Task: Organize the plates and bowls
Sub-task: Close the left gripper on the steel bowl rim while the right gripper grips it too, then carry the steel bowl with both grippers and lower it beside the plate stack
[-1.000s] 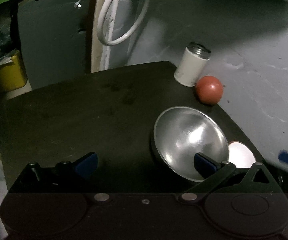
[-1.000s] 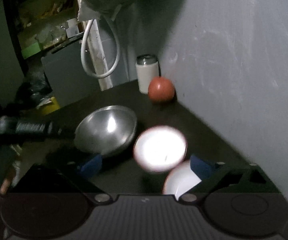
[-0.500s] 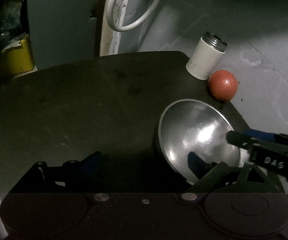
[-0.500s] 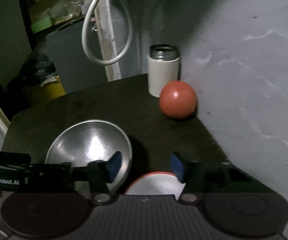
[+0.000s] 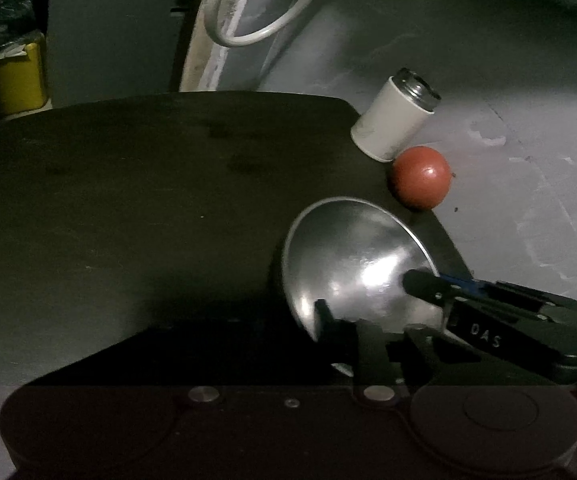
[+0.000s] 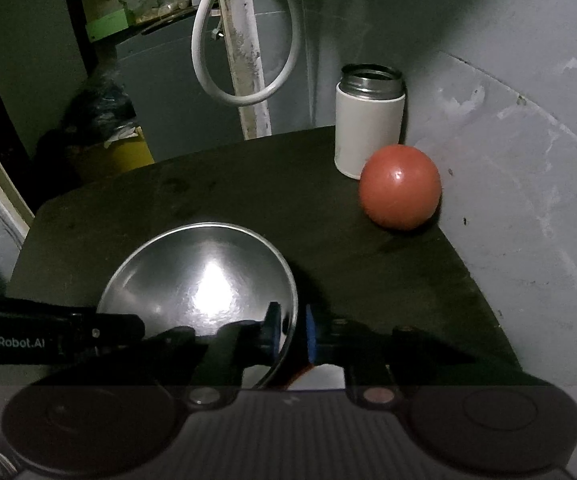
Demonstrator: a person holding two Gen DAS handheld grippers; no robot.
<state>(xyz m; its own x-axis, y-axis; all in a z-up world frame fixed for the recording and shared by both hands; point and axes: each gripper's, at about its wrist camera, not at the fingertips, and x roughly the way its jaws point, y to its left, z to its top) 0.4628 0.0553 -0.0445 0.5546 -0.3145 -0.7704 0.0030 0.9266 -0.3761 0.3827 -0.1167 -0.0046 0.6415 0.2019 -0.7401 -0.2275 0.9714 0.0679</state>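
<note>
A shiny steel bowl (image 5: 352, 264) sits on the dark round table (image 5: 148, 200), also in the right wrist view (image 6: 200, 280). My left gripper (image 5: 308, 320) has closed on the bowl's near rim; only its right finger shows, inside the bowl. My right gripper (image 6: 290, 330) has its blue pads pinched on the bowl's right rim, one inside and one outside. It appears in the left wrist view (image 5: 440, 288). A white dish with an orange edge (image 6: 320, 376) lies under my right gripper, mostly hidden.
A white steel-rimmed canister (image 6: 368, 120) and a red ball (image 6: 400, 188) stand at the table's far right by the grey wall. A white hose loop (image 6: 244, 40) hangs behind. A yellow bin (image 5: 16, 76) stands beyond the table's left edge.
Both grippers have closed from open onto the bowl's rim. My right gripper moved left from over the white dishes to the bowl.
</note>
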